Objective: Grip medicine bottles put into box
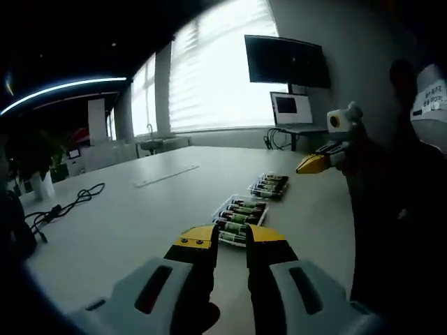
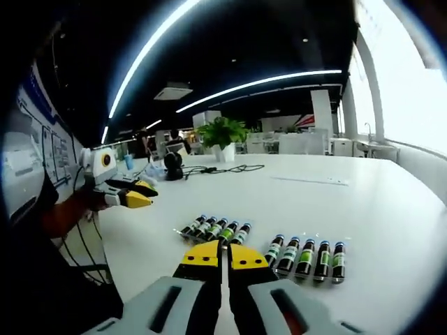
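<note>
Two rows of small dark medicine bottles lie side by side on the white table. The nearer row sits just beyond my left gripper, whose yellow-tipped jaws stand a narrow gap apart with nothing between them. The farther row lies below my right gripper, which hovers in the air. In the right gripper view, one row and another row lie just past my right gripper, whose jaws are closed together and empty. The left gripper hangs over the table's left edge.
A black cable lies on the table's left side and a flat pale strip lies further back. A wall screen and a small monitor stand at the far end. A plant is at the table's far end. A person's sleeve is on the right.
</note>
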Motion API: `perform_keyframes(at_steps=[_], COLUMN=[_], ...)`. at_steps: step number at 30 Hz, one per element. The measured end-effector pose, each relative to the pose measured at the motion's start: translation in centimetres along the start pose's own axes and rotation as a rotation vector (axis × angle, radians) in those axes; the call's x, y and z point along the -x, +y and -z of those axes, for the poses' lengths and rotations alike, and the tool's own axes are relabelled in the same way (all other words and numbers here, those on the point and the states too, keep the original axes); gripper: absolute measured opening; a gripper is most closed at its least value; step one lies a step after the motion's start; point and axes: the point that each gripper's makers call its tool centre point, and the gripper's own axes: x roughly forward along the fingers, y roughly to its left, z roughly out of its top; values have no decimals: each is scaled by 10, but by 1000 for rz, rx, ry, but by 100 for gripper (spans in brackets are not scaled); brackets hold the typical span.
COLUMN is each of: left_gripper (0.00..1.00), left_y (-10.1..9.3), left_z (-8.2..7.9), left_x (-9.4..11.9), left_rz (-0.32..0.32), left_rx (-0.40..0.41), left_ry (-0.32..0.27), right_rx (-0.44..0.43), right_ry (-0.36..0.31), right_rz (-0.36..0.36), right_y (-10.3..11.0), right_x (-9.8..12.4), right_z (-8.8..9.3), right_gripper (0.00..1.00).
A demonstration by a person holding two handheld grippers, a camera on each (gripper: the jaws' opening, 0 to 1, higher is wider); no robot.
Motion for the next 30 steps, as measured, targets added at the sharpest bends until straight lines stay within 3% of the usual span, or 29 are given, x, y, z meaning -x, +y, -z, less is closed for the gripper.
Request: perform_keyframes(at_steps=[7, 10, 13, 15, 21, 30], left_gripper=[10, 10, 10, 10, 10, 10], left_y=[-19, -24, -28, -30, -30, -33], left_z=[6, 11, 14, 15, 12, 14], left_x=[4, 3, 3, 2, 5, 10], left_rz=[-54, -65, -80, -85, -87, -89], left_rx=[7, 20, 45, 38, 15, 28], left_ry=[25, 26, 20, 24, 13, 5], right_rx=[99, 170, 150, 75, 56, 44], right_ry=[-3, 55, 51, 60, 58, 5], right_rz=[29, 36, 44, 64, 74, 81], right_y=[-13, -23, -31, -38, -42, -38], right_x=[25, 29, 33, 35, 45, 55], right_z=[5, 10, 9, 16, 24, 8], right_gripper=[0, 0, 0, 0, 0, 0])
